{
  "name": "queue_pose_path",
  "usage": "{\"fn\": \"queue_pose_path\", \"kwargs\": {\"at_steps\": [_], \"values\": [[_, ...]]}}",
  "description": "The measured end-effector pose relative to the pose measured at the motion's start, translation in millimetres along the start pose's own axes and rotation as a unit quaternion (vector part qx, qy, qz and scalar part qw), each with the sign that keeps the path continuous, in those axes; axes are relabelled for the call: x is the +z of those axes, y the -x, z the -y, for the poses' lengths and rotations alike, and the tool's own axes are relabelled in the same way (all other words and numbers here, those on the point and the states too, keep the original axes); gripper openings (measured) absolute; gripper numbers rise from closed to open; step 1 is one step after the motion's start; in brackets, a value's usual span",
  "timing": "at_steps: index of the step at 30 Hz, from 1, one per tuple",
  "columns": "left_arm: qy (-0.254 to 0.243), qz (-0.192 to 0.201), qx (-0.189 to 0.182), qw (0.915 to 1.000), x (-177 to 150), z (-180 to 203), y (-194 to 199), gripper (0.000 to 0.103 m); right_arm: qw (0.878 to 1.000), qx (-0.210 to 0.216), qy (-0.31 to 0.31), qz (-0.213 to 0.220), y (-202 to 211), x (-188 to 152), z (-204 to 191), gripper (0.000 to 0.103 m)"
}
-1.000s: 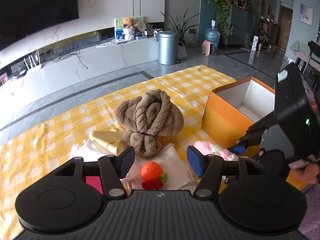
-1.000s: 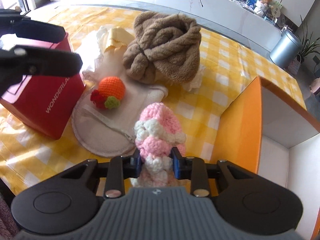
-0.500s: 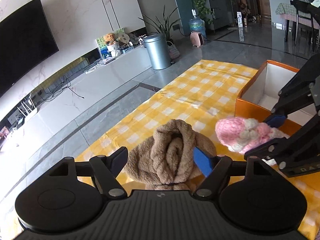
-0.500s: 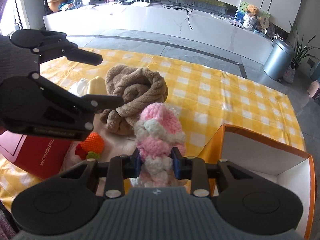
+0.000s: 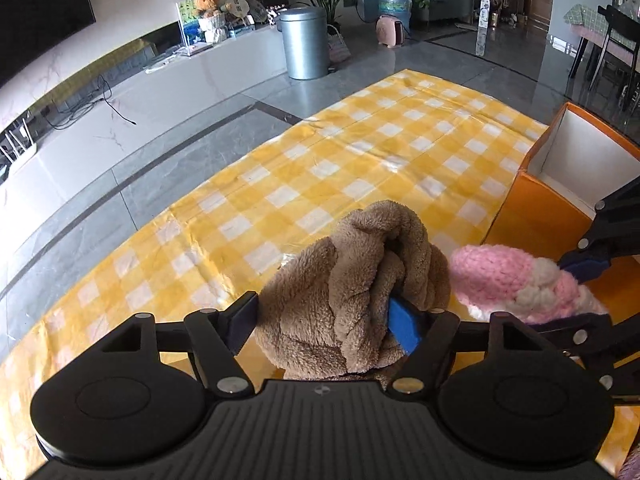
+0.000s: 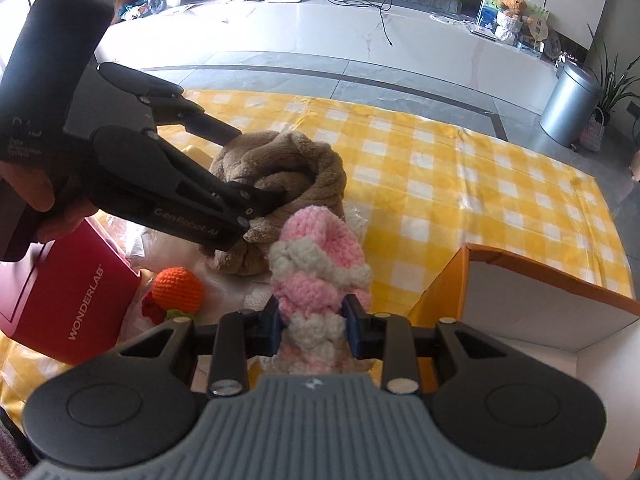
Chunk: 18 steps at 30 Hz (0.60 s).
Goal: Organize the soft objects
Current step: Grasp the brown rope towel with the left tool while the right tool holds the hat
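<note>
Left gripper (image 5: 326, 322) clamped on brown fleece towel bundle (image 5: 352, 288) at lower centre, right gripper (image 6: 310, 326) pinching pink-and-white knitted hat (image 6: 318, 264) beside open orange box (image 6: 520, 300) at lower right, both lifted probably for dropping in.

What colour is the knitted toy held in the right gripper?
The knitted toy is pink with cream-white bands; the right wrist view shows it best.

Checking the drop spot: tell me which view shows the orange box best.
Right wrist view: the orange box shows its open top and white interior. The left wrist view catches only one corner at the frame edge, partly behind the right tool.
</note>
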<state>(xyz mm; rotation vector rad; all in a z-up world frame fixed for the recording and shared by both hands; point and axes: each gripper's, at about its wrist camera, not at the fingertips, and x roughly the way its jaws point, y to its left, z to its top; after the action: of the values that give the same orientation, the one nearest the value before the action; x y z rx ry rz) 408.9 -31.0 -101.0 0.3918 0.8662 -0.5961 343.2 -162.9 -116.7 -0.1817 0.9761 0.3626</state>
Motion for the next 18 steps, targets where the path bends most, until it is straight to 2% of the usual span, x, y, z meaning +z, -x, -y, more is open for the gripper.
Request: {"fn": "queue_pose_path", "kwargs": {"at_steps": [1,5,7,9,13,18], "values": [[-0.004,-0.006,-0.007,1.0,1,4,1,0.068,1.0,0.0,0.0,-0.001,-1,0,0,0.031],[-0.005,-0.012,0.003,0.9999,1,20,7,0.05,1.0,0.0,-0.005,0.001,0,-2,1,0.031],[-0.004,-0.009,0.01,0.9999,0,25,15,0.046,1.0,0.0,-0.005,0.002,3,-3,0,0.031],[0.014,0.003,0.012,0.9998,-1,27,29,0.044,1.0,0.002,-0.003,0.007,9,-4,0,0.031],[0.093,0.036,0.023,0.9948,-8,21,60,0.042,1.0,0.007,-0.002,0.024,25,-7,0,0.031],[0.127,0.044,0.034,0.9904,-15,27,102,0.042,0.999,0.02,-0.017,0.04,52,-11,-1,0.031]]}}
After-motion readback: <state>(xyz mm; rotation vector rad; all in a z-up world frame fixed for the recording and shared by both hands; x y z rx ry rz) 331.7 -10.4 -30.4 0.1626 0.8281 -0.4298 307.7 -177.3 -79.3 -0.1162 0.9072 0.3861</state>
